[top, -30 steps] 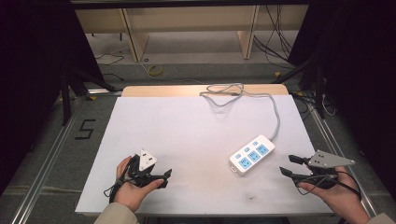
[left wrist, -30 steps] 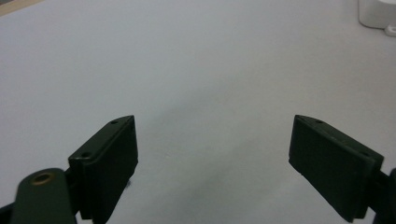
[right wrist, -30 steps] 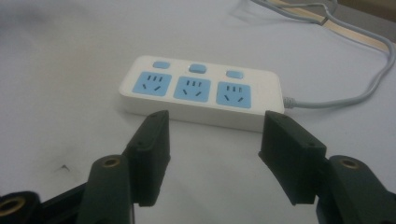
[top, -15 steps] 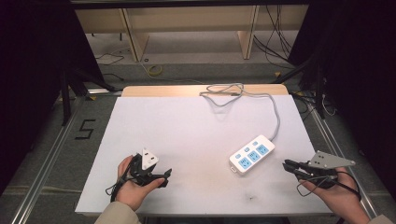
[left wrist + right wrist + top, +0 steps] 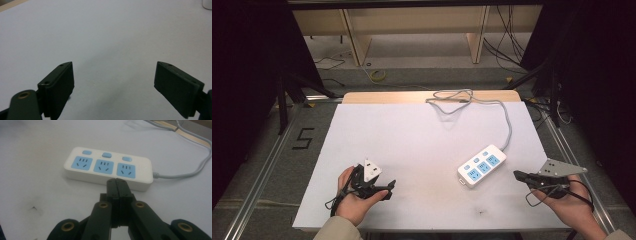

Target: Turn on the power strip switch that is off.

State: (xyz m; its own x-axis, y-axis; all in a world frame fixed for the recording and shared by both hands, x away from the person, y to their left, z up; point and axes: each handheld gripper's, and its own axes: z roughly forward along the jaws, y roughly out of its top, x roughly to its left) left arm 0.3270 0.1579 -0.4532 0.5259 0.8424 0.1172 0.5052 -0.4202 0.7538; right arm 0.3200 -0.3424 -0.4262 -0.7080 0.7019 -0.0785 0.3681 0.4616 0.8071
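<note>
A white power strip [image 5: 482, 165] with three blue sockets lies on the white table [image 5: 412, 140], right of the middle. Its grey cable [image 5: 507, 125] runs to the far edge. My right gripper [image 5: 515, 174] sits just right of the strip and points at it. Its jaws have just been closing and now meet with nothing between them. In the right gripper view the joined tips [image 5: 116, 181] stop just short of the strip's [image 5: 107, 167] near side. My left gripper [image 5: 388, 190] rests at the front left, open and empty. Its wide-apart jaws [image 5: 113, 75] point across bare table.
The cable coils loosely at the table's far edge [image 5: 452, 97]. A wooden shelf frame [image 5: 412, 30] stands behind the table, with more cables on the floor. Metal rails [image 5: 267, 165] run along both sides. A white corner [image 5: 207, 3] shows at the top right of the left gripper view.
The right gripper's jaws went from wide open to fully shut. Both hands kept their places, and the left gripper stayed open.
</note>
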